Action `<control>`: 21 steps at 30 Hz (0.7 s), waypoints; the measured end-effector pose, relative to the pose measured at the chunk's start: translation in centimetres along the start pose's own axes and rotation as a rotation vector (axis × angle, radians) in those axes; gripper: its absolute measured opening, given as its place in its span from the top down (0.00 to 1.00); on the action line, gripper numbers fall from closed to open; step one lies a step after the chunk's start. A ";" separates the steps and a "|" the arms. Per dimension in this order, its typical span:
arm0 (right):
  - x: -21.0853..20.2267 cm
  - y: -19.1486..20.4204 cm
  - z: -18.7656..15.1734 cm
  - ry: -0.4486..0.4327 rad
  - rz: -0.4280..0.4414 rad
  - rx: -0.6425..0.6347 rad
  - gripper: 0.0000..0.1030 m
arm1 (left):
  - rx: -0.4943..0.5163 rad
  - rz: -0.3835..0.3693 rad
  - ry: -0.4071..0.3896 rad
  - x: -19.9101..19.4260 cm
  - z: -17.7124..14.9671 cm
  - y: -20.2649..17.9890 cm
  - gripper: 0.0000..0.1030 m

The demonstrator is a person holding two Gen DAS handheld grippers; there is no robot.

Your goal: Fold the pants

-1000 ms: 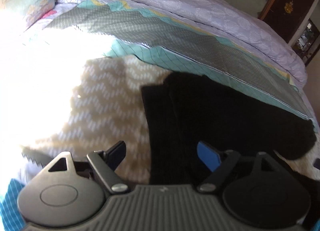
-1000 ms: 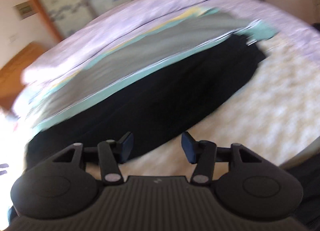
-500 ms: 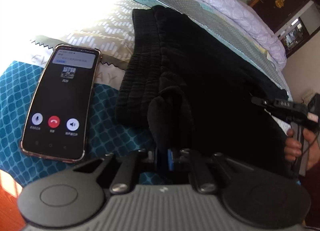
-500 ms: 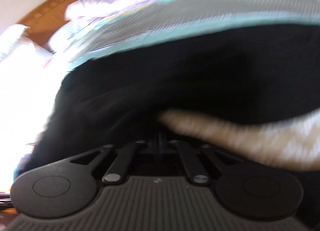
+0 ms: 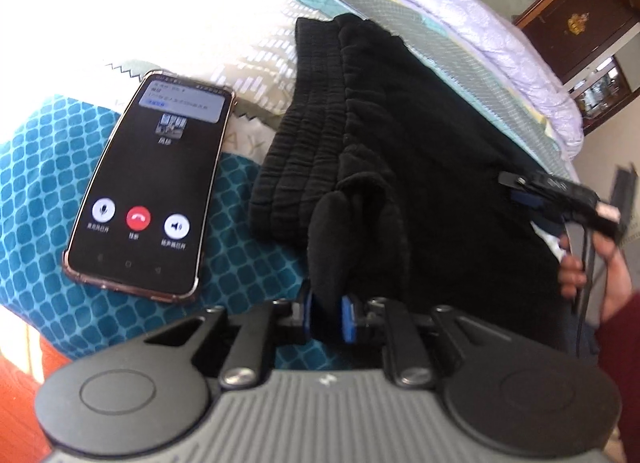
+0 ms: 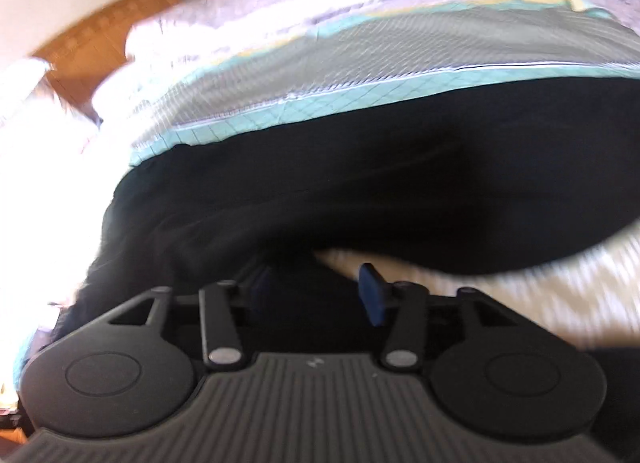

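The black pants (image 5: pixel 400 135) lie flat across the bed (image 5: pixel 64 167), stretched lengthwise, with the ribbed waistband toward the phone (image 5: pixel 152 187) that rests face up, its call screen lit, just beside the waistband on the teal part of the bedcover. Beyond the pants, on the side away from the phone, run the grey quilted blanket (image 5: pixel 400 19) and then the lilac duvet (image 5: pixel 480 23).

The left hand-held gripper (image 5: pixel 327 317) is closed narrow on a bunched fold of the waistband corner nearest the phone, the cloth pinched between its blue pads and drawn up into a small peak. The right hand-held gripper (image 6: pixel 316 295) sits further along the pants, away from the phone; its jaws stand apart, with dark cloth lying between them, and one blue pad (image 6: pixel 372 299) shows clear of the fabric. The picture there is blurred, so whether any cloth is caught cannot be told, but it looks like no grip is made.

The step in hand seems to be taking hold of the near edge at two points for a fold, with only the waistband end secured. The next move calls for the right hand-held gripper to close on the edge, then both to lift together and carry it across evenly, keeping the cloth clear of the phone.
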State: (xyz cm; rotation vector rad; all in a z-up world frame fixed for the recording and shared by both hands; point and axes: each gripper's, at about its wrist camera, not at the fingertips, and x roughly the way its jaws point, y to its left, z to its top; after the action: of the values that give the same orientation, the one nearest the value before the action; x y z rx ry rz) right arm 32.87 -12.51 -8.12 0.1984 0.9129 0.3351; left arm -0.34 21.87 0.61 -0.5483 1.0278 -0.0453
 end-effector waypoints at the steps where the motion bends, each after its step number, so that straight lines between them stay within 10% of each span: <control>1: 1.6 0.4 0.5 0.040 -0.009 -0.025 0.46 | 0.004 0.006 -0.001 0.0 -0.1 0.0 0.86; 3: 2.3 2.1 0.2 0.026 -0.027 -0.137 0.58 | 0.011 0.001 -0.005 -0.1 -0.2 0.0 0.88; 4: 2.5 2.7 0.2 0.046 0.021 -0.169 0.89 | 0.014 -0.002 -0.006 -0.1 -0.2 0.0 0.88; 6: 2.0 3.6 0.2 0.068 0.016 -0.164 0.93 | 0.018 -0.006 -0.002 0.0 -0.1 0.1 0.88; 12: -3.0 3.0 -1.5 -0.015 0.136 0.001 0.93 | 0.022 -0.021 -0.022 -0.8 0.0 0.1 0.89; 17: -0.7 2.5 -3.6 0.037 0.041 0.010 0.96 | 0.047 0.005 -0.005 -0.9 0.0 -0.1 0.85; 21: -2.2 1.4 -1.3 0.074 0.062 0.052 0.74 | 0.180 -0.053 -0.093 -4.8 1.3 -1.3 0.58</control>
State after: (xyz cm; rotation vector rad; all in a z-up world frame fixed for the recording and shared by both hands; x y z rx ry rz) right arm 30.28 -11.97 -6.86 0.2638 0.9907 0.3786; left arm -1.50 22.66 5.62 -0.4098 0.9079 -0.1564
